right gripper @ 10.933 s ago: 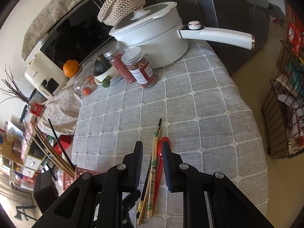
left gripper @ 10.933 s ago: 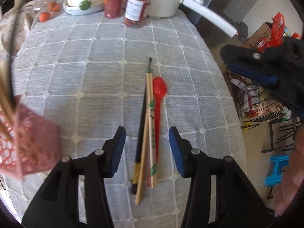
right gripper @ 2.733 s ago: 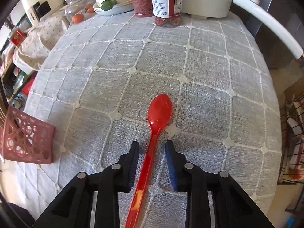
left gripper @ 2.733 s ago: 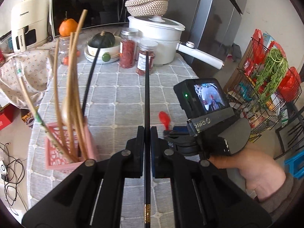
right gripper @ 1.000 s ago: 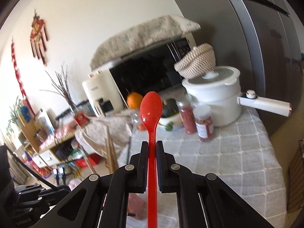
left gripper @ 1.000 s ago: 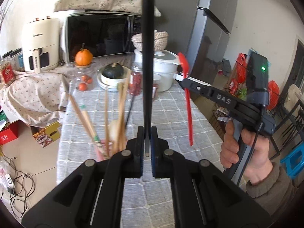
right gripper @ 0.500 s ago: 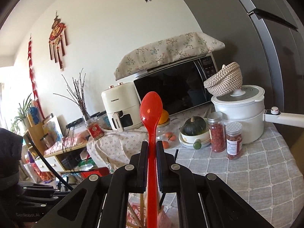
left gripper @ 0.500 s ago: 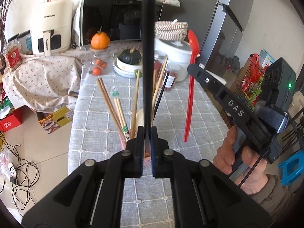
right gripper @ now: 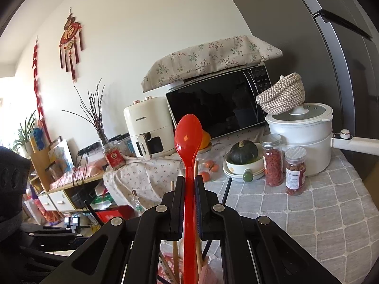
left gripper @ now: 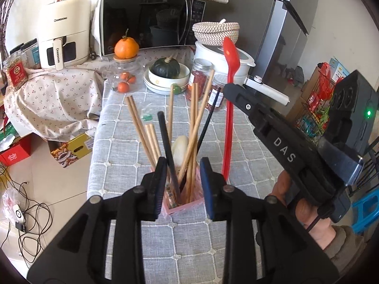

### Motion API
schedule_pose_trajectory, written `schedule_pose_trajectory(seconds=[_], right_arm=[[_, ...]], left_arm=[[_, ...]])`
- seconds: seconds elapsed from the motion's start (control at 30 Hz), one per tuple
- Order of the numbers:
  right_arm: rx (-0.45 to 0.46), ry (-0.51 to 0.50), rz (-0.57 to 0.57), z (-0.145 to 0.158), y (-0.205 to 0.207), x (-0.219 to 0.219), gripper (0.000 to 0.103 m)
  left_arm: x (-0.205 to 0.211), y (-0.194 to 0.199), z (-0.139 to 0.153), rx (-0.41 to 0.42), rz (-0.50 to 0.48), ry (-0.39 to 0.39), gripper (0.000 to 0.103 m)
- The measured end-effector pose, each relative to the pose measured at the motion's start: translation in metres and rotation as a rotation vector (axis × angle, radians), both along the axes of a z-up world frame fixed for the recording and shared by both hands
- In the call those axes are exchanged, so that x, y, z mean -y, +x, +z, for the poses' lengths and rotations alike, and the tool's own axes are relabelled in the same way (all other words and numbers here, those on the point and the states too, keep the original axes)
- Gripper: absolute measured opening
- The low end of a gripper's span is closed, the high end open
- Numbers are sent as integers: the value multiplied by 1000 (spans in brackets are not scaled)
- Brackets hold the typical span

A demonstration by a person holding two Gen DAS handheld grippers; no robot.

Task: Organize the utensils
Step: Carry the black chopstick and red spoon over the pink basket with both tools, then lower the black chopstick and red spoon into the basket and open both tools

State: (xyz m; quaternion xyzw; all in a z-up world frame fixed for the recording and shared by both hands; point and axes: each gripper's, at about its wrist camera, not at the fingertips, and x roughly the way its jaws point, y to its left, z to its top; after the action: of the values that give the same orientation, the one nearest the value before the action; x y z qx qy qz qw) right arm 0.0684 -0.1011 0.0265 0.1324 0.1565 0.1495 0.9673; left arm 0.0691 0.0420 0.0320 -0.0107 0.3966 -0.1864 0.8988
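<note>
Left tongs (left gripper: 182, 184): jaws have just been opening; nothing pinched now.
Black chopstick (left gripper: 167, 149): left the jaws, now leaning in the pink holder (left gripper: 184, 207).
Red spoon (right gripper: 188, 146): carried from beside the holder to above it.

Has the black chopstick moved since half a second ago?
Yes. The black chopstick has dropped from the left gripper, whose jaws just opened, into the pink holder.
</note>
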Motion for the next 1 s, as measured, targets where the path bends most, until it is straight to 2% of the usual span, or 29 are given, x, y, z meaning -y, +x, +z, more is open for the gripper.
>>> schedule_pose_trajectory(seconds=[0.17,0.3,0.47,0.63,0.77,0.87,1.0], right_arm=[[-10,-8,1,-6,3,-2,8],[-8,-32,-11,-12,4,-7,8],[8,-36,-16,-16,3,-14,8],[36,-52,-31,-22,1,-23,8],[46,-95,-40,-31,-1,-34,8],[30,-109,-24,-35,-1,-38,9],[-17,-128,-26,-40,-3,-35,16]], left_arm=[[-12,-2,1,1,32,-27,32],[-19,-3,0,4,81,-37,43],[-22,-1,-3,-1,101,-39,44],[-19,-4,-7,1,111,-9,44],[-17,-5,-10,23,131,36,52],[-21,-4,-12,17,143,38,53],[-25,-8,-9,34,155,36,53]])
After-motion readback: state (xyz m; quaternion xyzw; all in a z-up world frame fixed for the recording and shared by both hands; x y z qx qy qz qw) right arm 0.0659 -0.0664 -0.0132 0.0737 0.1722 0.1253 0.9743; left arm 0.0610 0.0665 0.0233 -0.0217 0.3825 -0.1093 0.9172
